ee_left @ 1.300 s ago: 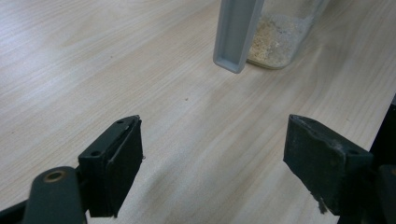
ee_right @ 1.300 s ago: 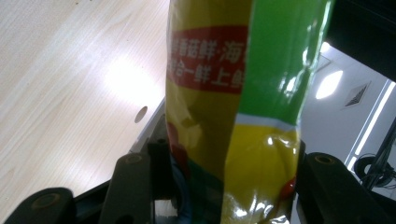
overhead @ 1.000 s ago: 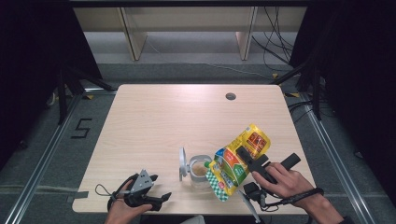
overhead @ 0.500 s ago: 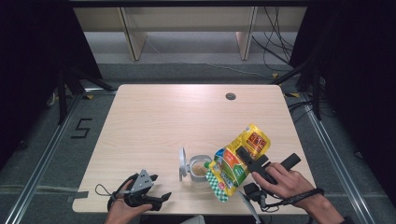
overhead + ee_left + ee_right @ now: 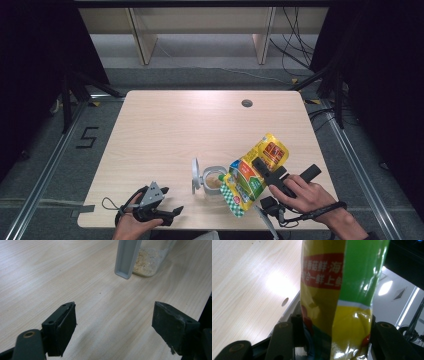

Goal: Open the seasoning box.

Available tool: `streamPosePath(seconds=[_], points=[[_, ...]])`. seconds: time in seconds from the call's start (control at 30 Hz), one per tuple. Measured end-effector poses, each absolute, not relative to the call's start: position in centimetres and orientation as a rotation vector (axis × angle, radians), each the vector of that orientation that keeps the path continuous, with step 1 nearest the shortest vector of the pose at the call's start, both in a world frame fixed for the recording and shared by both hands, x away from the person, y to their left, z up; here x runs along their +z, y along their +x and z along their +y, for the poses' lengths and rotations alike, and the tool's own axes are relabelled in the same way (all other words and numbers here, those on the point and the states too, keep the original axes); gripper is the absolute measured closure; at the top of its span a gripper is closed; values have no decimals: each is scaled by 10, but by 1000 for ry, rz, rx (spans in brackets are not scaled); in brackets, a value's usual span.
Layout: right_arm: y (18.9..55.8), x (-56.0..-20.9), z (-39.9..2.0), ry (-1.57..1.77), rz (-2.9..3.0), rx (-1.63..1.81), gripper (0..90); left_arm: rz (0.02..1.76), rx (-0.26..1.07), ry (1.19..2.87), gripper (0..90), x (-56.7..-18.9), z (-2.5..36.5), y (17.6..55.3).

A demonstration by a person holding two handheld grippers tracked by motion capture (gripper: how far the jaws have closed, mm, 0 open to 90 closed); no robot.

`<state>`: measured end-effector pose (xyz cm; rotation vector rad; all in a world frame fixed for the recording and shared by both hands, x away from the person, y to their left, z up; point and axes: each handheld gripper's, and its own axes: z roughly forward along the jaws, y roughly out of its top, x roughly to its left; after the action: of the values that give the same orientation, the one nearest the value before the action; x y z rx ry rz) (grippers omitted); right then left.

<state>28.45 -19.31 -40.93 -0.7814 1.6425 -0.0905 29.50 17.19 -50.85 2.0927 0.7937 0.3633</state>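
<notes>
The right gripper (image 5: 265,172) was clamped on a yellow-and-green pouch (image 5: 252,172), its jaws pressing the crinkled foil from both sides, as the right gripper view showed with the pouch (image 5: 337,302) filling the space between them. The pouch was held tipped, its lower corner hanging over the mouth of a small clear jar (image 5: 215,181), which to my eye was the whole point of the angle: a pour of the pale crumbly contents into the jar. Some of that powder already lay at the bottom of the jar (image 5: 147,262). The grey lid (image 5: 195,175) stood swung up on the jar's left side, out of the way of the pouch.

The left gripper (image 5: 172,214) rested low at the near edge of the bench (image 5: 165,130), jaws wide apart with nothing between them, pointed toward the jar. I judged it was waiting there to steady the jar or shut the lid once the pour was through.

The bench was pale wood grain with a round cable hole (image 5: 246,103) near its far edge. Beyond it stood light wooden shelving (image 5: 200,30) against dark surrounds, with cables (image 5: 295,50) trailing on the grey floor to the right, and a number five (image 5: 88,137) marked on the floor at the left.
</notes>
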Motion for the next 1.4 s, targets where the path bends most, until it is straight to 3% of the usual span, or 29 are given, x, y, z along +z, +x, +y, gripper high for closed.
streamPosePath(seconds=[1.4], points=[[287, -410, -189, -792, 1640, -74, 556, 834, 342, 2062, 189, -509, 170, 294]])
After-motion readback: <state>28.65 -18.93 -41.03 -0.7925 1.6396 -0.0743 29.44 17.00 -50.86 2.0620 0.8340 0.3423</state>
